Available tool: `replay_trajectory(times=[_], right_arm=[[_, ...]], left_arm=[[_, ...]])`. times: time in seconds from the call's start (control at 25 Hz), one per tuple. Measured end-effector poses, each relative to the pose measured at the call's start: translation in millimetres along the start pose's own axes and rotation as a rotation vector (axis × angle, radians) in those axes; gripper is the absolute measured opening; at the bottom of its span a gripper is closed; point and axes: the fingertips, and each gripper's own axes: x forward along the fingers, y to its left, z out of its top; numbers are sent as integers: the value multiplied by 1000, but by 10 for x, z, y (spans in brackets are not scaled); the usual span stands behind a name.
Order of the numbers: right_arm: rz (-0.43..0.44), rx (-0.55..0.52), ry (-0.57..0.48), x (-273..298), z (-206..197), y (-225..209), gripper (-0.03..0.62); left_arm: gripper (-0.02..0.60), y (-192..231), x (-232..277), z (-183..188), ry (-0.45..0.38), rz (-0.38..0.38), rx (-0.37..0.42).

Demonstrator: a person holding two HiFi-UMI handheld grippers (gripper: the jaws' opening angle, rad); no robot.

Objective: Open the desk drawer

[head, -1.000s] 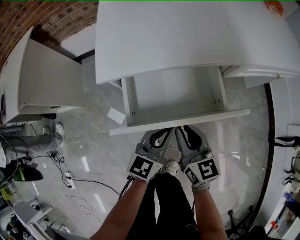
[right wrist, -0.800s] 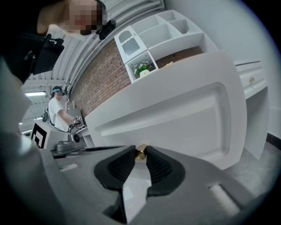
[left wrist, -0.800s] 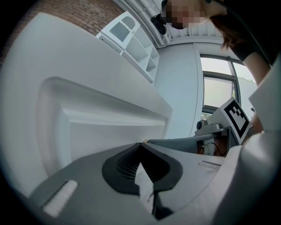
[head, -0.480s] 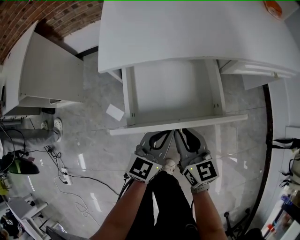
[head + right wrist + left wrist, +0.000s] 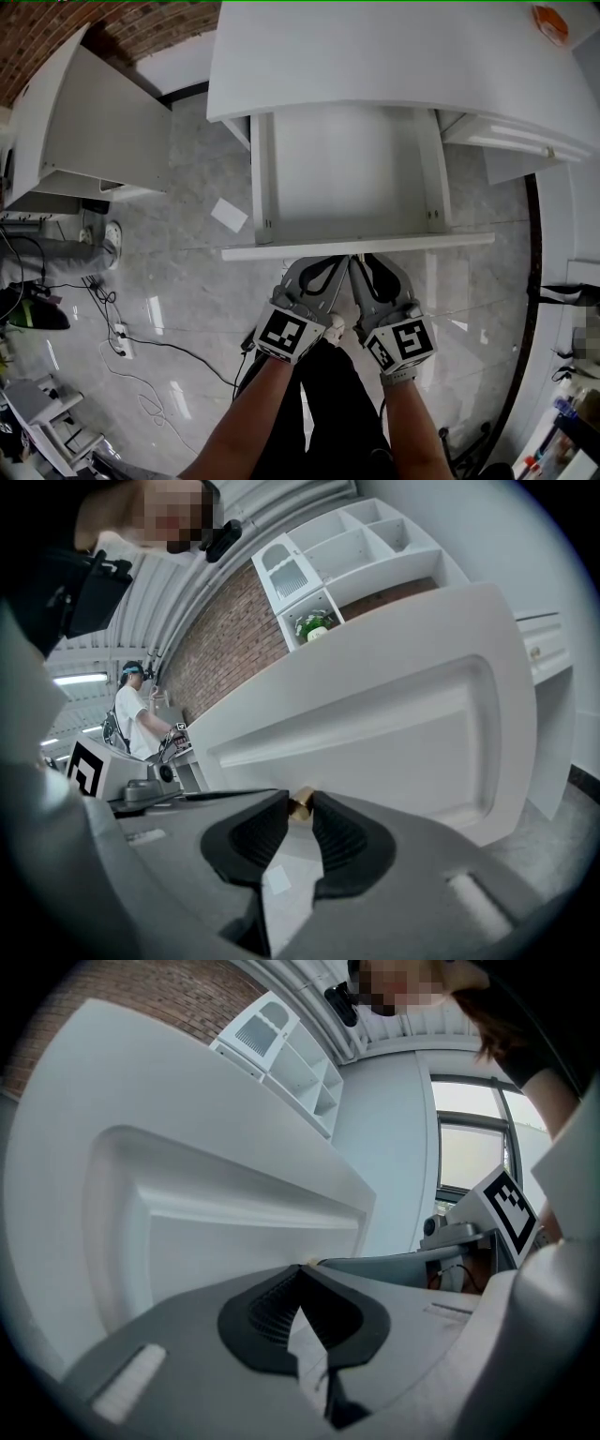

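Observation:
The white desk drawer [image 5: 345, 173] stands pulled out from under the desk top [image 5: 394, 56], its inside bare. Both grippers meet at the middle of the drawer front [image 5: 281, 251]. My right gripper [image 5: 300, 808] is shut on the small brass knob [image 5: 301, 803] of the drawer front [image 5: 375, 733]. My left gripper [image 5: 306, 1269] sits right beside it, its tips together against the front panel [image 5: 234, 1232], and only a sliver of the knob shows at them. In the head view the left gripper [image 5: 343, 262] and right gripper [image 5: 359, 262] touch side by side.
A second white unit [image 5: 94, 131] stands open at the left. A sheet of paper [image 5: 230, 215] and cables [image 5: 141, 347] lie on the marble floor. Closed drawers [image 5: 506, 145] flank the desk's right side, and an orange object [image 5: 549, 23] sits on top. A person [image 5: 136, 719] stands far off.
The drawer has slid farther out from under the desk top, toward me. Both grippers have moved back with its front.

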Motion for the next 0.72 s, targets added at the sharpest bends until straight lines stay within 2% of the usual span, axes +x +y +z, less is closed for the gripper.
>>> replay_trajectory(times=[0.72], right_arm=[[6, -2, 14, -260, -140, 136, 78]], left_arm=[[0, -215, -208, -144, 22, 3, -22]])
